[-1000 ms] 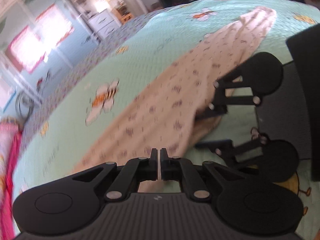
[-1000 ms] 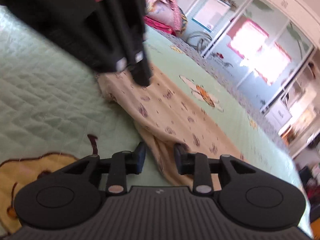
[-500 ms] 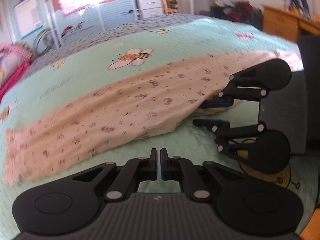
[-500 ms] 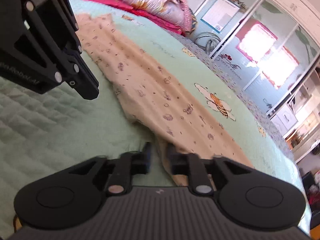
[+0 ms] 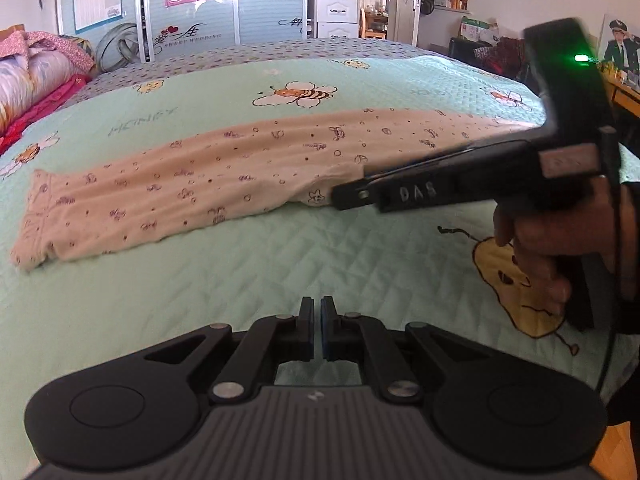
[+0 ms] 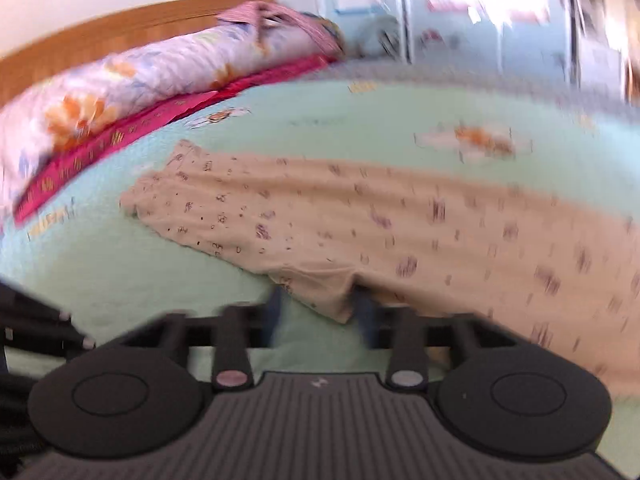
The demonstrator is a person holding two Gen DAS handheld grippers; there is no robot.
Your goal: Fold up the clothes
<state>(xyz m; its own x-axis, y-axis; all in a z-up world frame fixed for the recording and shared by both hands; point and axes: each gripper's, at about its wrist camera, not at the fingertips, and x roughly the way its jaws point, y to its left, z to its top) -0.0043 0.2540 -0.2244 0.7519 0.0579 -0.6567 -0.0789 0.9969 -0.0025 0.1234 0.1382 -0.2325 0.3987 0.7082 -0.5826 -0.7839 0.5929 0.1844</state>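
A long cream garment [image 5: 224,172] printed with small purple figures is laid out flat across the green quilted bed [image 5: 248,264], drawn into a narrow band that runs from the pillow side toward the far side. It appears already doubled lengthwise, though the layers cannot be counted from here.

The right gripper [image 6: 318,308] is held low over the bed at the garment's near edge, about midway along its length. Its fingers are spread, and a bulge of the cloth's edge sits in the gap between them — a placement that suits either taking hold of that edge or having just let it go. The right wrist view is blurred, so contact between pads and cloth cannot be settled. In the left wrist view the same tool is seen from the side, gripped by a hand [image 5: 560,248], its tip at the cloth's edge.

The left gripper [image 5: 316,330] is kept back from the garment, above bare quilt, with its fingers pressed nearly together and nothing between them — it is parked clear, presumably so the cloth is not disturbed.

A rolled floral quilt [image 6: 120,76] and a red sheet [image 6: 132,128] lie at the head of the bed, well apart from the garment.
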